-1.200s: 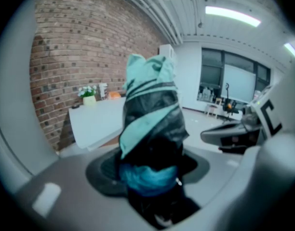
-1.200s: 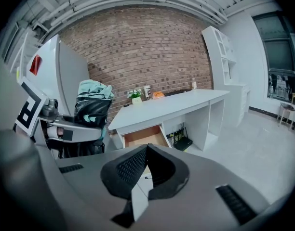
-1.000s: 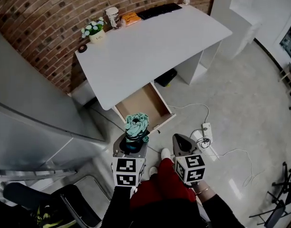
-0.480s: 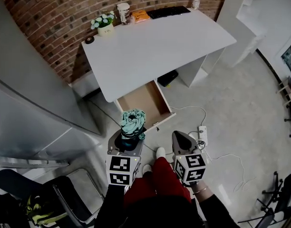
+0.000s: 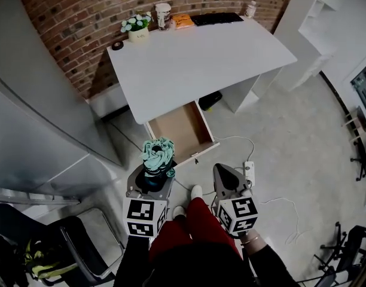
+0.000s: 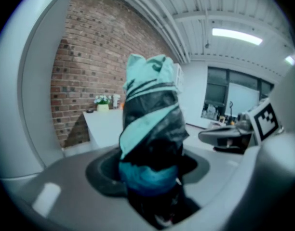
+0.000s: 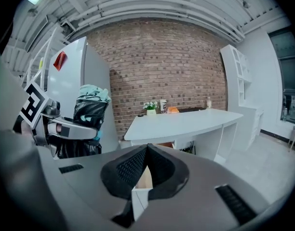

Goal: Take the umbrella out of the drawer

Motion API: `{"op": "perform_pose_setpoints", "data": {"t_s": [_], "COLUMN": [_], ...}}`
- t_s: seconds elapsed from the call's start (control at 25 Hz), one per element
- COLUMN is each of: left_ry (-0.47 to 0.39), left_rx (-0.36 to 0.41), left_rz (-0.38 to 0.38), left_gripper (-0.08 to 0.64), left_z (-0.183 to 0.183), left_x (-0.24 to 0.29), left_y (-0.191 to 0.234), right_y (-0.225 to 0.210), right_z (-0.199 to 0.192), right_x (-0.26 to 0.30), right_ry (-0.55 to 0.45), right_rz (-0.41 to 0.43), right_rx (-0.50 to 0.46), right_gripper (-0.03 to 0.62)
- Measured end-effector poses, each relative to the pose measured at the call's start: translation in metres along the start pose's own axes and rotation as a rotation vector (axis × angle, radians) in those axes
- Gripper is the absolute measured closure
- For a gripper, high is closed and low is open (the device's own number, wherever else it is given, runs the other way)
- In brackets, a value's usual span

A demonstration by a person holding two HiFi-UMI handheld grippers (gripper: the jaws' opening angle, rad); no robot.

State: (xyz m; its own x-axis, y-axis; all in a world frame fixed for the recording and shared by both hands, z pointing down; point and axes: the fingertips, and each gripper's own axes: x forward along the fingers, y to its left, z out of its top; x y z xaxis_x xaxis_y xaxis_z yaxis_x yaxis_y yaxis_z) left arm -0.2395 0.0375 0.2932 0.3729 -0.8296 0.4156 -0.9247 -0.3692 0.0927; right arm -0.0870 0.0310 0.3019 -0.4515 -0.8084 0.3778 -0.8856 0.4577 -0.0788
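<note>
Jaws of left gripper (image 5: 151, 182) clamp folded umbrella (image 5: 157, 156) just outside open drawer (image 5: 176, 128); right gripper (image 5: 226, 177) jaws pressed together.

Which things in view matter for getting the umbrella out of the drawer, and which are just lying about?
Job: umbrella, gripped in the left tongs; open drawer; right tongs, shut and empty.
Lying about: flower pot, cup, orange packet, keyboard, power strip.
</note>
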Motion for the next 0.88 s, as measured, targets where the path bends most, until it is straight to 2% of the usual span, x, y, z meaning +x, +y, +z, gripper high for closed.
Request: {"op": "perform_pose_setpoints", "data": {"t_s": [0.44,0.88], "left_ry": [-0.035,-0.040], "left_rx": [-0.035,-0.065], "left_rz": [0.003,0.034], "left_gripper": [0.298,0.298], "left_z": [0.003,0.002], "left_x": [-0.022,-0.030], "left_y": [0.009,0.001], "right_y": [0.020,0.005], "right_z": [0.000,0.001], "right_x": [-0.007,-0.018], "right_ry": [-0.014,-0.035], "right_rz": [0.020,0.036], "right_rx": [-0.033,-0.050], "right_gripper": [0.594,0.594]}}
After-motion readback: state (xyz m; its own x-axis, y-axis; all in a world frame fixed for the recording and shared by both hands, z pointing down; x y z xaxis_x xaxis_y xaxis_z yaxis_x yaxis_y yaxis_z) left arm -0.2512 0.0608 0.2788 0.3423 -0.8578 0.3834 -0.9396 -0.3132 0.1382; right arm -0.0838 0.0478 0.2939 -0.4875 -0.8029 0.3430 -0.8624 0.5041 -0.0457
